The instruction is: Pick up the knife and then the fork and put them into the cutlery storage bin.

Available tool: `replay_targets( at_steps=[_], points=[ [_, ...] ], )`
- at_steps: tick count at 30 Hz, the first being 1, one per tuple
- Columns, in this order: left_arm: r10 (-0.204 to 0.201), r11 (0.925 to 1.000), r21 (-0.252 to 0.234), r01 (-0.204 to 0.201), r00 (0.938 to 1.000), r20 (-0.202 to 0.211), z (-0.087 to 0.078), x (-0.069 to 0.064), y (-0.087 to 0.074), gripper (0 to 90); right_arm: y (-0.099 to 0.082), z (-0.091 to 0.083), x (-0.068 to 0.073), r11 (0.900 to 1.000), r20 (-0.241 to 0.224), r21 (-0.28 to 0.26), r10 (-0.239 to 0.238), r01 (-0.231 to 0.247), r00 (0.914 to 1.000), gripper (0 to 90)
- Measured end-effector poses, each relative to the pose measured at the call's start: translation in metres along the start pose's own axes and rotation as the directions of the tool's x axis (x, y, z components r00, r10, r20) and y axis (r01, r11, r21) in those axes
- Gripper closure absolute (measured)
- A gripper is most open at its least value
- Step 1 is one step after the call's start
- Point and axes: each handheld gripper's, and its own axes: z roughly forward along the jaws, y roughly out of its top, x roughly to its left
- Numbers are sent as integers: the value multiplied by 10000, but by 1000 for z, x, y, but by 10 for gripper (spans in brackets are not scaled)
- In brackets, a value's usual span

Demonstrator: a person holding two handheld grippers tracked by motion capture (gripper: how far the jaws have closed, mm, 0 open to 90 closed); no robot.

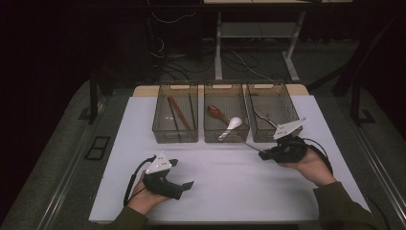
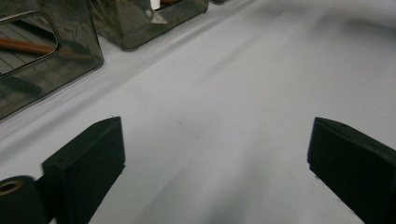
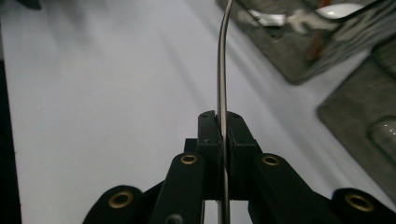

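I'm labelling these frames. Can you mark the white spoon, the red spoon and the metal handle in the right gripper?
white spoon (image 1: pixel 235 123), high view, on its bowl
red spoon (image 1: pixel 213 109), high view, on its bowl
metal handle (image 3: pixel 222 79), right gripper view, on the shaft above the jaws

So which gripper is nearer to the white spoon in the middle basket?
Right. The right gripper, shut on a thin metal utensil, sits just right of and below the white spoon. The left gripper, open, is farther, toward the table's near left.

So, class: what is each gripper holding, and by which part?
The right gripper clamps a thin metal utensil by its handle; its head is cut off by the frame. The left gripper holds nothing; its jaws stand wide apart.
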Motion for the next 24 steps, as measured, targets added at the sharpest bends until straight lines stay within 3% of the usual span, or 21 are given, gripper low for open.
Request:
replay_targets(
  at_steps=[6,13,21,24],
  points=[
    [18,9999,167,-20,9999,119,3,-3,0,0,5,-17,-17,9977,620,-435,550,-523,9966,855],
    [147,9994,314,-151,9998,137,5,-4,-1,0,9,-27,-43,9880,1207,-784,1419,-1331,9825,855],
    [147,9997,184,-148,9999,61,3,-3,-1,0,13,-35,-68,9721,2063,-888,2311,-2171,9508,854],
    [121,9998,160,-122,9999,49,3,-3,-1,0,15,-37,-79,9625,2345,-941,2698,-2544,9339,854]
  ],
)
